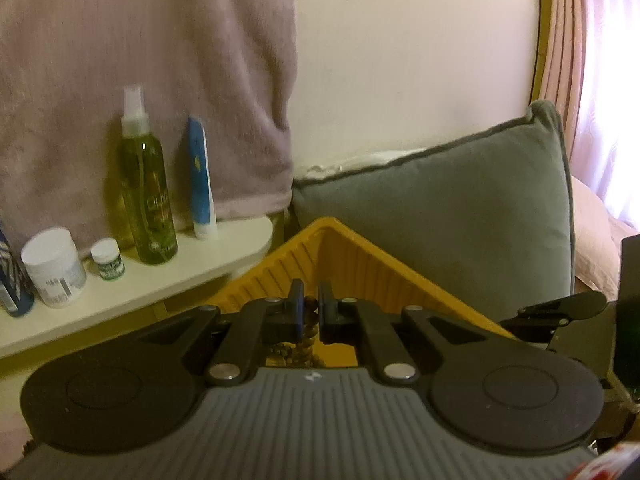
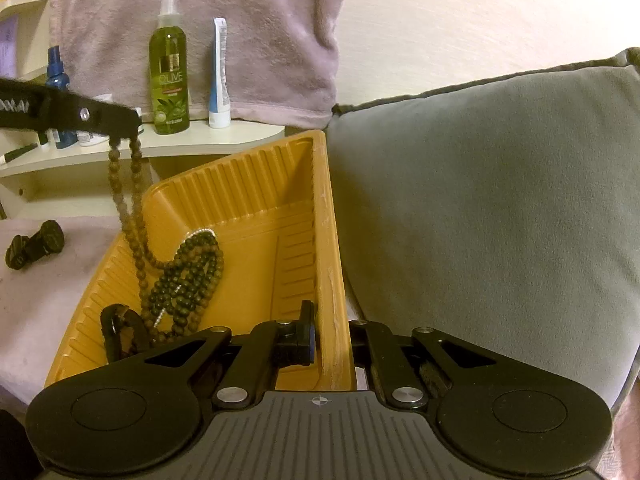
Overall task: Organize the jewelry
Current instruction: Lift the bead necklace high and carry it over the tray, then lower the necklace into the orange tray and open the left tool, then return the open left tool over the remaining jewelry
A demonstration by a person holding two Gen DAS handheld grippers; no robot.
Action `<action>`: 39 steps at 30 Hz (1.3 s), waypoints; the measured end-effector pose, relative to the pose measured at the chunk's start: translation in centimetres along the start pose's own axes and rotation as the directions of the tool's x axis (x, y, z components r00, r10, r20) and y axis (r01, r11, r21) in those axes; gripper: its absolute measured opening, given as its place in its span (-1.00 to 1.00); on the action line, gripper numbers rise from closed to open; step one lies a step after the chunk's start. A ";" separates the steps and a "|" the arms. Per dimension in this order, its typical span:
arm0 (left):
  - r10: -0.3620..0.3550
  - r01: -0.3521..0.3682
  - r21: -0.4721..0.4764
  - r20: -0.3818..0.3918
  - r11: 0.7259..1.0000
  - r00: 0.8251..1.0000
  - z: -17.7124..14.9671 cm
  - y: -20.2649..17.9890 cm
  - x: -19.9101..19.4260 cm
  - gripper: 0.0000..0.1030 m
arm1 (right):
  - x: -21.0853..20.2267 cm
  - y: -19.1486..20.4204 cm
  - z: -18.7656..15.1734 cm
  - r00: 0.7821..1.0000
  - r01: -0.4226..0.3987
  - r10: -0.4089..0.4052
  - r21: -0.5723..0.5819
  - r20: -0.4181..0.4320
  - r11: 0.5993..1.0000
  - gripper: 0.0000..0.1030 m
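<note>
A yellow ribbed tray lies on the pink bedding, tilted. My left gripper is shut on a brown bead necklace. In the right wrist view the left gripper holds that necklace up, its strands hanging down into the tray onto a heap of dark beads. My right gripper is shut on the tray's right wall, one finger inside and one outside. A black clip-like item lies in the tray's near corner.
A grey cushion stands right of the tray. A white shelf behind holds an olive spray bottle, a blue-white tube and jars. A pink towel hangs behind. A black object lies on the bedding, left.
</note>
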State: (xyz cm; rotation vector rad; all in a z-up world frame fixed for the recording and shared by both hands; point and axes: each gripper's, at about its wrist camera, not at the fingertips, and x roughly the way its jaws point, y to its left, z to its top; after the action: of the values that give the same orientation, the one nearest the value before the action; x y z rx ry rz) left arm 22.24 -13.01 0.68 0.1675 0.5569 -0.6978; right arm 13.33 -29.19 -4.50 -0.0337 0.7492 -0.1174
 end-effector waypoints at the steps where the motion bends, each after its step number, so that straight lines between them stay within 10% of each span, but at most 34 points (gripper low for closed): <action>1: -0.003 0.003 -0.002 -0.008 1.000 1.000 -0.1 0.1 0.2 -0.88 | 0.0 0.0 0.0 1.000 0.000 0.000 0.000 0.000 1.000 -0.88; 11: 0.013 -0.013 -0.028 -0.011 1.000 1.000 -0.4 0.7 0.4 -0.59 | 0.0 0.0 0.0 1.000 -0.001 0.001 0.000 -0.001 1.000 -0.88; 20: 0.180 -0.178 -0.114 0.010 0.978 0.984 -2.9 4.0 -3.0 -0.48 | 0.1 -0.1 0.0 1.000 0.000 0.000 0.000 -0.001 1.000 -0.88; 39: 0.530 -0.545 -0.245 -0.129 0.802 0.838 -13.6 10.6 -8.6 -0.15 | 0.1 -0.1 -0.3 1.000 0.007 -0.007 -0.014 -0.009 1.000 -0.88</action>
State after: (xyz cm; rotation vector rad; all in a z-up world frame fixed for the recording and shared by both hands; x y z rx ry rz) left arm 17.86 4.30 -6.55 0.0794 0.6155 -0.0529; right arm 13.21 -29.27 -4.73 -0.0491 0.7587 -0.1193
